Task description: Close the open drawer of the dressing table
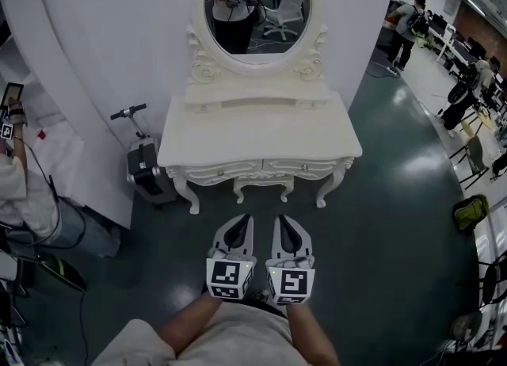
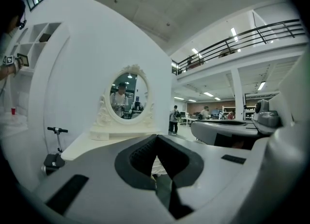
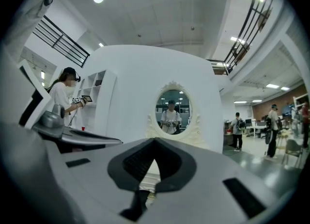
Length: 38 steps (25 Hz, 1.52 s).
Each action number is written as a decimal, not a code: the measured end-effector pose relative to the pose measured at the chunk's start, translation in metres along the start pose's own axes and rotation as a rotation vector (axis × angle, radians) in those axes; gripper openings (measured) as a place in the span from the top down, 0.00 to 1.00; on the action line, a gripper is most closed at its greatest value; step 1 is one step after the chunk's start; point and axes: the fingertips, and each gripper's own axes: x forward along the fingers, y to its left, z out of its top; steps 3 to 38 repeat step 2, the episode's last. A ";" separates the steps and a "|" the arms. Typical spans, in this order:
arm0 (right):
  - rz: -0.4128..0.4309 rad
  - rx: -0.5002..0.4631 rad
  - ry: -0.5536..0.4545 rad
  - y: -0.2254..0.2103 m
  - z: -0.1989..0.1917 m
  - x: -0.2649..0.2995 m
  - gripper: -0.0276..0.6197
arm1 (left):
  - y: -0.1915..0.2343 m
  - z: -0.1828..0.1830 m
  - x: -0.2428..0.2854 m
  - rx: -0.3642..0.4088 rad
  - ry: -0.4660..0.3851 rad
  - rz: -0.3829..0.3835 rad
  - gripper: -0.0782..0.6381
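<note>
White dressing table (image 1: 253,131) straight ahead against the white wall, oval mirror (image 1: 255,8) on top. Two drawer fronts (image 1: 230,171) under the tabletop, both looking flush from the head view; no open one made out, so probably nothing left to push. Left gripper (image 1: 244,222) and right gripper (image 1: 283,222) side by side near the body, well apart from the table, jaws together, nothing in either. If a push is needed: rigid wooden front, likely light, easy slide. Press closed tips at centre near the knob, gently; painted carving looks chip-prone.
</note>
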 end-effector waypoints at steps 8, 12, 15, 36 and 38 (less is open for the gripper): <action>0.011 -0.008 0.004 0.005 -0.002 -0.001 0.94 | 0.002 -0.001 -0.003 -0.003 -0.004 0.008 0.88; 0.011 -0.008 0.004 0.005 -0.002 -0.001 0.94 | 0.002 -0.001 -0.003 -0.003 -0.004 0.008 0.88; 0.011 -0.008 0.004 0.005 -0.002 -0.001 0.94 | 0.002 -0.001 -0.003 -0.003 -0.004 0.008 0.88; 0.011 -0.008 0.004 0.005 -0.002 -0.001 0.94 | 0.002 -0.001 -0.003 -0.003 -0.004 0.008 0.88; 0.011 -0.008 0.004 0.005 -0.002 -0.001 0.94 | 0.002 -0.001 -0.003 -0.003 -0.004 0.008 0.88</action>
